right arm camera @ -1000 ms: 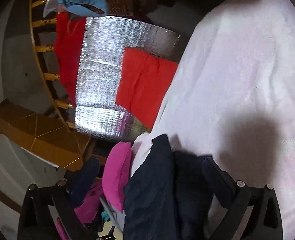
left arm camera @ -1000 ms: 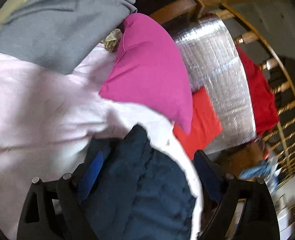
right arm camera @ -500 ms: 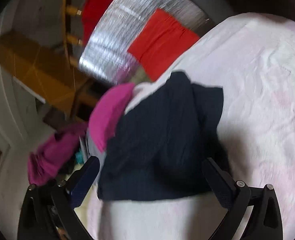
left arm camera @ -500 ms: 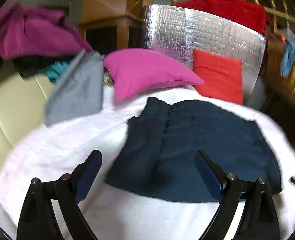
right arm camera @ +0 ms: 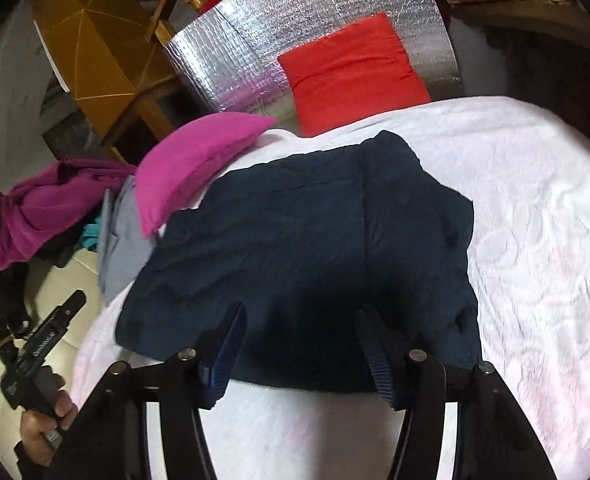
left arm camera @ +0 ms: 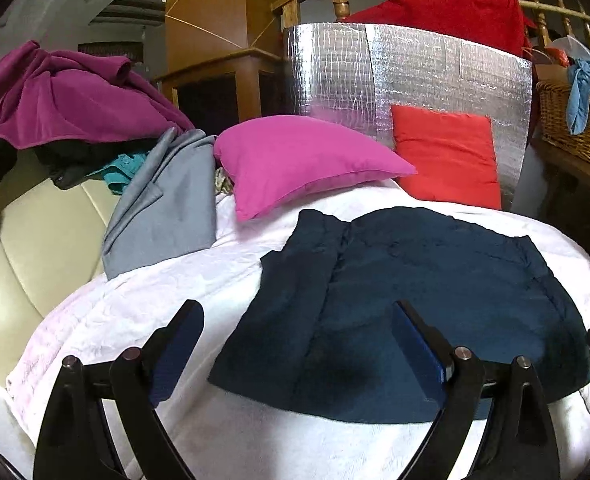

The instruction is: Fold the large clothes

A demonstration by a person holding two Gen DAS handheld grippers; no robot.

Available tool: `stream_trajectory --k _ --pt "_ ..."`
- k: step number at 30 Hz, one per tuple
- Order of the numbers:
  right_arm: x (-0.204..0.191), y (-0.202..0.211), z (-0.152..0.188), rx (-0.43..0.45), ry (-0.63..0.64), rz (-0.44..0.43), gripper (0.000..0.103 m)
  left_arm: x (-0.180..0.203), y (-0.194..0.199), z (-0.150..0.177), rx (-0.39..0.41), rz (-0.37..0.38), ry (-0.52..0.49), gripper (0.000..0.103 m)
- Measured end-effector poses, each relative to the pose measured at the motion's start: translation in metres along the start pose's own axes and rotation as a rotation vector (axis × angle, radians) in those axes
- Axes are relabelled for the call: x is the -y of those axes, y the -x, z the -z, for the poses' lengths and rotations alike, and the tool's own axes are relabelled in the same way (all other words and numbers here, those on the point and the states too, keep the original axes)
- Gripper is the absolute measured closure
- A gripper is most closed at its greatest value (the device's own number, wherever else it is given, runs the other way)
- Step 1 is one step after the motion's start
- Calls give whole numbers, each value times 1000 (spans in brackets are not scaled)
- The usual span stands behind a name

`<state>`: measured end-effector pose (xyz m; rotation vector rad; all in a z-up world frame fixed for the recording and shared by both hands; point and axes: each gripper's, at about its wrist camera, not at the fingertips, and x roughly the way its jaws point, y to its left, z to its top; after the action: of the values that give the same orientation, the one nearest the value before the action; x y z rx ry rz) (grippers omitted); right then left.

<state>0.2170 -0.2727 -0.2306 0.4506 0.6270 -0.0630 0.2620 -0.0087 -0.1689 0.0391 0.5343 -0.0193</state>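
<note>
**Op A:** Starting at the far left: a heap of purple cloth (left arm camera: pixel 67 96) and a grey garment (left arm camera: pixel 163 204) are piled against the cream sofa back (left arm camera: pixel 35 240). I haven't touched either. Then come the pink cushion (left arm camera: pixel 303 160), the red cushion (left arm camera: pixel 447 152) and the silver foil panel (left arm camera: pixel 375 68).

**Op B:** And the piece we're folding?

**Op A:** The navy garment (left arm camera: pixel 407 300) lies spread flat on the white blanket (left arm camera: pixel 135 312), just in front of both cushions. A second ago it was bunched up close between my fingers; now it's laid down, and both tools have pulled back to its near edge.

**Op B:** Are you gripping anything?

**Op A:** No. My left gripper (left arm camera: pixel 295 344) is spread wide, with one finger over bare blanket and the other above the cloth. My right gripper (right arm camera: pixel 301 344) has its jaws parted too, hovering over the near hem, nothing pinched.

**Op B:** So that fold has landed?

**Op A:** I think so. It reads as a compact, roughly rectangular packet with a seam line running up it. Its left edge looks uneven, so I'd judge it needs either smoothing or one more fold across. I'd say re-grip the near corners next.
</note>
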Motion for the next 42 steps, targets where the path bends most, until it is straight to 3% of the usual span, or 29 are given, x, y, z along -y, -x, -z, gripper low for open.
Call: stream_trajectory --k 9,15,21,27,31,36,40,42 --pt "20 -62 -7 -71 -71 52 43 7 -34 8 -53 26 5 9" --pt "20 -61 -6 -70 -58 47 42 0 -58 18 -147 39 44 9" --pt "30 -16 5 -13 -183 -78 24 -27 -83 40 -395 140 267 9" --pt "40 11 35 1 -327 -200 16 -43 -80 65 -494 206 435 9" --pt "44 6 51 -45 -407 -237 15 -47 -81 82 -551 249 541 9" --pt "41 -7 57 -69 -443 -245 15 -56 -80 80 -527 242 591 9" --pt "34 -8 44 -37 -390 -204 15 -74 -93 80 -517 225 677 9" --pt "37 -9 37 -8 -383 -224 18 -84 -97 78 -497 222 713 9"
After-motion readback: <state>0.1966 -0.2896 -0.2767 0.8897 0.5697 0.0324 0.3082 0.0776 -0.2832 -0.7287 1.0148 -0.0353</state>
